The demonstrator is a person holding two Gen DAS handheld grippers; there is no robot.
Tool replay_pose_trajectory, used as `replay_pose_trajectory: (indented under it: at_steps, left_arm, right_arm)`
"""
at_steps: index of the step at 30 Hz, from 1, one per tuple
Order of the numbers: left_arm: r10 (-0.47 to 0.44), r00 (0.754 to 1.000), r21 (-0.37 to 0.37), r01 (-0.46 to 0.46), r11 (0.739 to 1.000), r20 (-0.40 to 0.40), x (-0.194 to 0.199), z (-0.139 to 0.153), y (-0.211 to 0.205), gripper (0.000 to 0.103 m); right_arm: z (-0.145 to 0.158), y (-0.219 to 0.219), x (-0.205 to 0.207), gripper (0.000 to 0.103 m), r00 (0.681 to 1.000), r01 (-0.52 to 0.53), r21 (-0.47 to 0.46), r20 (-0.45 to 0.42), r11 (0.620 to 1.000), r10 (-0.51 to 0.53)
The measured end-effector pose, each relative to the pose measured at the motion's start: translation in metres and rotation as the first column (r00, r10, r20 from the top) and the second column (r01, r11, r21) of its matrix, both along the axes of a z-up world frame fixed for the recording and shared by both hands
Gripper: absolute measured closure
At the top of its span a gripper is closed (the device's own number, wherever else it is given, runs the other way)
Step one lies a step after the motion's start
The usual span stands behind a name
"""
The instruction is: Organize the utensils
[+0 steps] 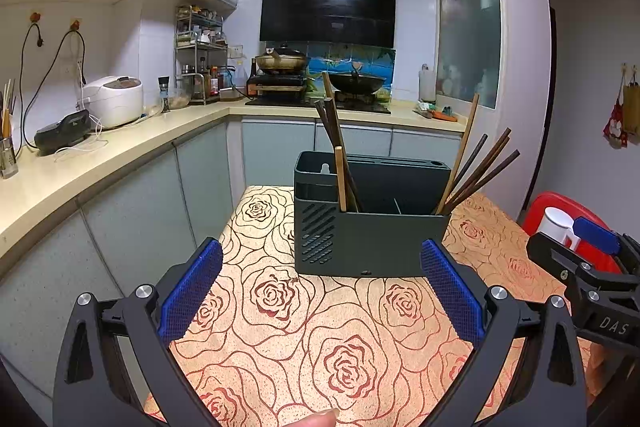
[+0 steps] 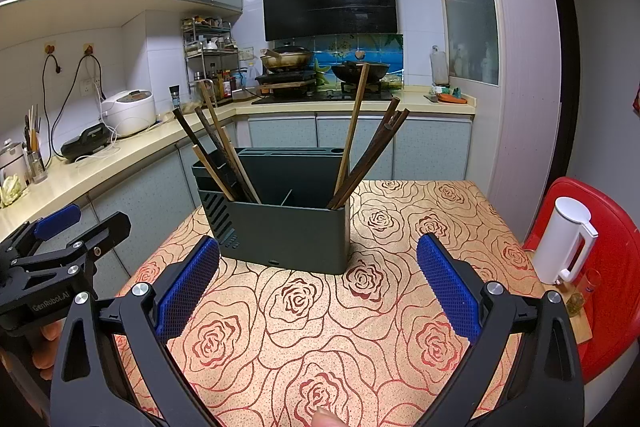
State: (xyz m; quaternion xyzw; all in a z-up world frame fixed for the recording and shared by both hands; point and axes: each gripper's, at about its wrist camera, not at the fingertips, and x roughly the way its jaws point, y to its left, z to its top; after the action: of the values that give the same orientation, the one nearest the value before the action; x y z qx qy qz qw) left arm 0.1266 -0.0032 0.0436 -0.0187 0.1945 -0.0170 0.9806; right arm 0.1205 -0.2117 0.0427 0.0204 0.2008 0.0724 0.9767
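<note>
Here, chopsticks (image 2: 352, 155) (upright) in holder (image 2: 288, 231)

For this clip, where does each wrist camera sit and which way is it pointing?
Left wrist: on the left tool, facing the utensil holder across the table; a fingertip and the right tool show.
Right wrist: on the right tool, facing the same holder; the left tool shows at left.
Shared: holder, chopsticks, stove.
</note>
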Motion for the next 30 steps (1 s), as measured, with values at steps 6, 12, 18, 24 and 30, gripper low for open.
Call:
replay_pose_trajectory:
  at_steps: [6,12,18,24,30]
  left_arm:
    - [0.002,1.0,0.001,-0.002,1.0,-0.002,-0.0001,-0.0008,0.0002,0.007]
    - [0.007,1.0,-0.001,-0.007,1.0,-0.007,0.0017,-0.0021,-0.0001,0.007]
    - [0.012,1.0,0.003,-0.012,1.0,-0.001,0.0018,-0.0019,0.0,0.007]
    - [0.021,0.998,0.03,-0.023,0.999,0.051,-0.0041,0.0012,-0.0014,0.007]
    - [0.029,0.997,0.044,-0.032,0.999,0.066,-0.0064,0.004,-0.0034,0.007]
  right_arm:
    - [0.0,0.0001,0.0,0.007,1.0,0.0,-0.001,-0.001,1.0,0.0]
    - [-0.001,0.0004,0.0001,0.007,1.0,0.001,-0.001,-0.002,1.0,-0.001]
    - [-0.0018,0.0009,0.0004,0.007,1.0,-0.002,-0.002,-0.003,1.0,0.002]
    - [-0.0069,0.0021,0.0002,0.007,1.0,-0.002,-0.004,-0.005,1.0,0.002]
    - [-0.0081,0.002,0.0004,0.007,1.0,0.0,-0.001,-0.004,1.0,0.0]
